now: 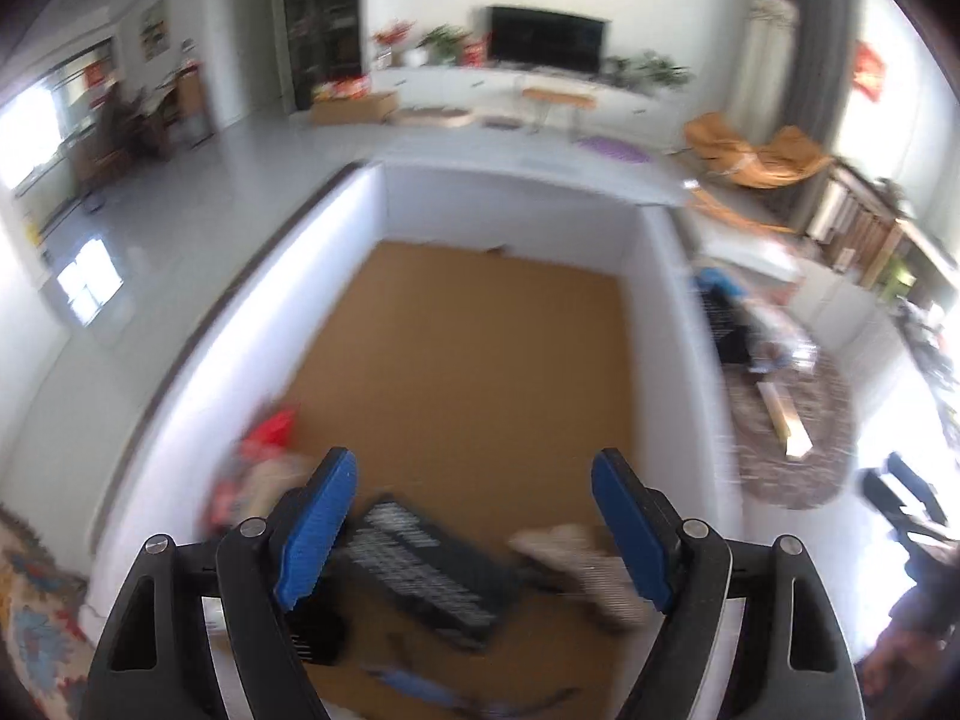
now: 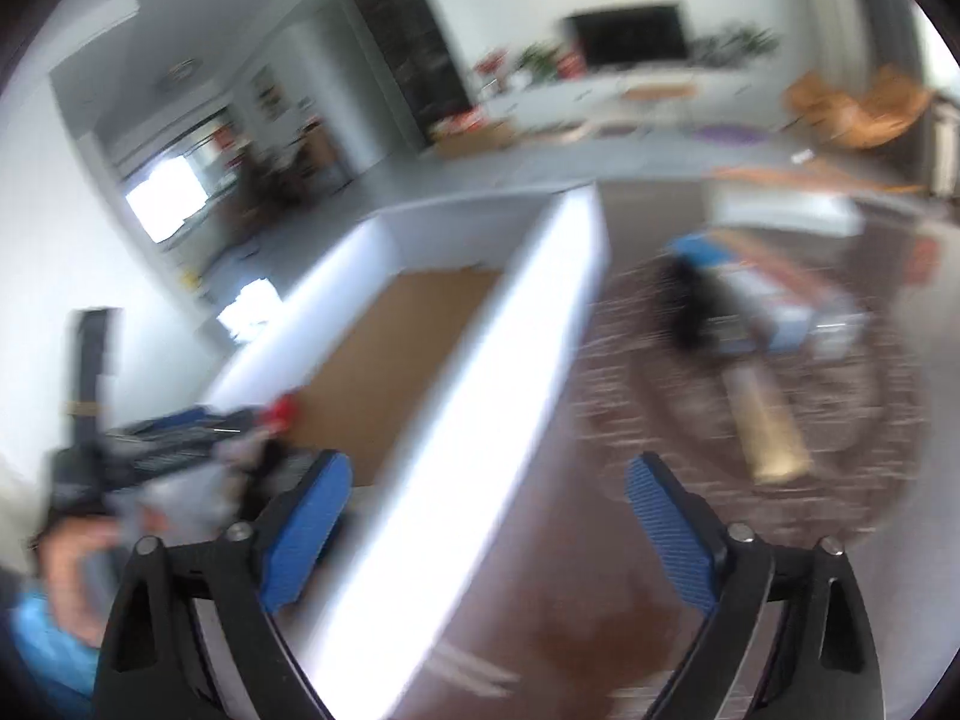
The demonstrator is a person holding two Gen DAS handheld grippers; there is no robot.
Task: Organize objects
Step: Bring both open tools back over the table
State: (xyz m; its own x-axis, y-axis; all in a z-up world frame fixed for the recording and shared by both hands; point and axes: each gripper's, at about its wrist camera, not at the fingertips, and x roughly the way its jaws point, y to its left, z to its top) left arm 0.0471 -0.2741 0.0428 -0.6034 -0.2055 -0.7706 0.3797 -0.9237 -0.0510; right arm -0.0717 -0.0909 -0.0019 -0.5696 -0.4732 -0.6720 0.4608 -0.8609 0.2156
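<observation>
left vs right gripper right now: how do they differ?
The left gripper hangs over the white box's brown floor, with a black printed item below it; the right gripper straddles the box wall, partly over the rug. Both stand open, holding nothing.

Motion blur and frame edges hide much of both wrist views

In the white box [image 1: 660, 276], the red packet [image 1: 270, 432], black printed pack [image 1: 432, 576] and beige item [image 1: 576, 564] are smeared, their print unreadable; a blue item [image 1: 420, 687] is cut by the bottom edge. Right view: rug [image 2: 660, 396], pale roll [image 2: 771, 432] and a hand [image 2: 66, 570] at the left edge blur badly
</observation>
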